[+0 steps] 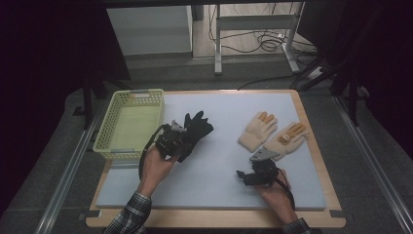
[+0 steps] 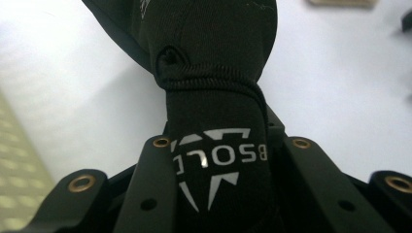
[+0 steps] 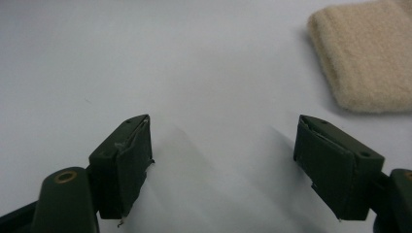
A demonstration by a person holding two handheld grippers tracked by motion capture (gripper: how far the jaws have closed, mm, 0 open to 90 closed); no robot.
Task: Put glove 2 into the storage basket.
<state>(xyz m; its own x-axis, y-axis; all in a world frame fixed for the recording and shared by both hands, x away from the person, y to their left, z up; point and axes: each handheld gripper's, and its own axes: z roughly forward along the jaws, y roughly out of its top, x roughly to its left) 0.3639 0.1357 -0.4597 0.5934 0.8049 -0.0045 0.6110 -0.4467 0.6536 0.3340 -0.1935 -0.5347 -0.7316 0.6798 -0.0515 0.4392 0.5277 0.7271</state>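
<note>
open mat (image 1: 214,161) between grippers; basket (image 1: 130,122) blocks left.

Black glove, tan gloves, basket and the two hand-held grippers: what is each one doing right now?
Black glove: gripped by the cuff, off the mat.
Left hand-held gripper: shut on the black glove.
Right hand-held gripper: open, holding nothing.
Tan gloves: lying flat, side by side.
Basket: upright, nothing inside.

black glove (image 2: 214,73): matt knit cloth | beige gloves (image 3: 362,58): fuzzy cloth

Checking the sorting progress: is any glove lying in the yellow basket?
No. The yellow basket shows a bare floor, while the black glove is in the left gripper.
</note>
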